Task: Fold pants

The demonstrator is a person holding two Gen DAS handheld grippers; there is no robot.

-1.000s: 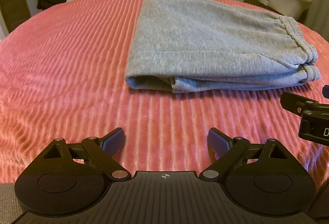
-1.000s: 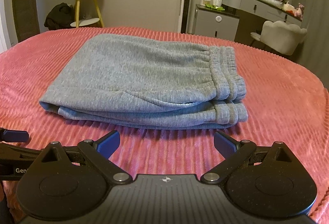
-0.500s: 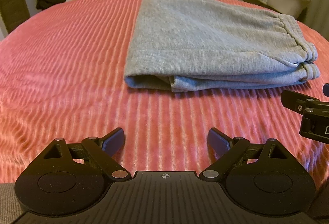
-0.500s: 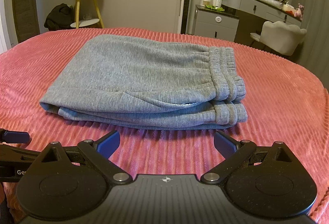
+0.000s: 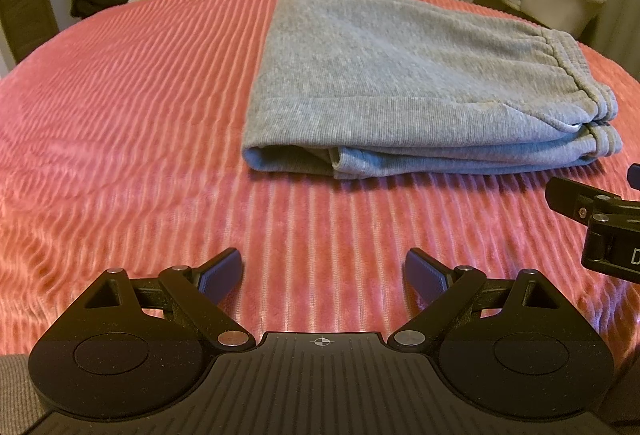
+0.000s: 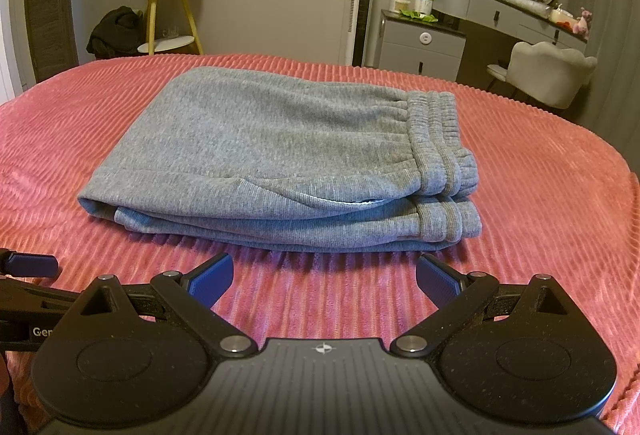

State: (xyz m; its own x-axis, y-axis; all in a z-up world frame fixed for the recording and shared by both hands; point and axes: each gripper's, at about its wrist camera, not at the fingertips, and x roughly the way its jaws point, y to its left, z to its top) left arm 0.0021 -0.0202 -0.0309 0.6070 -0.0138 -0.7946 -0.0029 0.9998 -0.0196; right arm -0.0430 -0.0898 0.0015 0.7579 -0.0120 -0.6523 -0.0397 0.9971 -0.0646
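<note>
Grey ribbed-knit pants (image 6: pixel 280 155) lay folded into a compact stack on the pink corded bedspread (image 5: pixel 120 115), both grippers (image 5: pixel 324 275) (image 6: pixel 325 277) spread, empty, nothing apparently left.

Bare pink bedspread (image 5: pixel 132 107) lay open along the bed's left side and near edge — only the folded grey pants (image 6: pixel 280 151) blocked the middle, toward the right edge.

- Folded pants (image 6: pixel 280 155) lie on the bedspread (image 6: pixel 540 195), waistband to the right.
- Left gripper (image 5: pixel 324 271) and right gripper (image 6: pixel 325 275) sit before the pants, apart from them, side by side.
- Vanity chair (image 6: pixel 552 71) stands behind the bed, right.
</note>
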